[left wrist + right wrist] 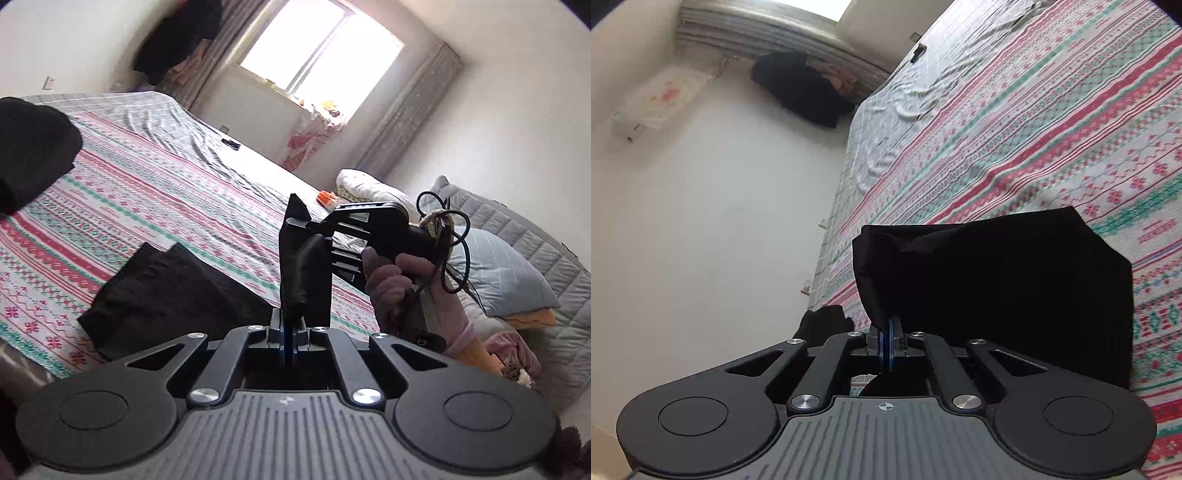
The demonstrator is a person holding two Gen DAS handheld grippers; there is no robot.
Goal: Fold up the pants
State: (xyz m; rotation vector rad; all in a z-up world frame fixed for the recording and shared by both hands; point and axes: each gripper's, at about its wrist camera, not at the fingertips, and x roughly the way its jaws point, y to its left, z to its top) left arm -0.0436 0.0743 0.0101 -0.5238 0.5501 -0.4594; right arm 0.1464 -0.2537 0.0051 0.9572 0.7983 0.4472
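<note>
The black pants [166, 291] lie partly folded on the patterned bed sheet [147, 192]. My left gripper [290, 332] is shut on a raised edge of the pants, which stands up in front of it. In the left wrist view the right gripper [295, 225] also pinches that edge, held by a hand. In the right wrist view my right gripper [886, 343] is shut on the black pants [1015, 288], which drape from its fingers down onto the bed sheet [1052, 129].
Another black garment [33, 147] lies on the bed at far left. Pillows [498, 273] and a grey quilt [535, 229] sit at the right. A small dark object [231, 143] lies far up the bed. A window [321, 55] and a white wall [720, 203] border the bed.
</note>
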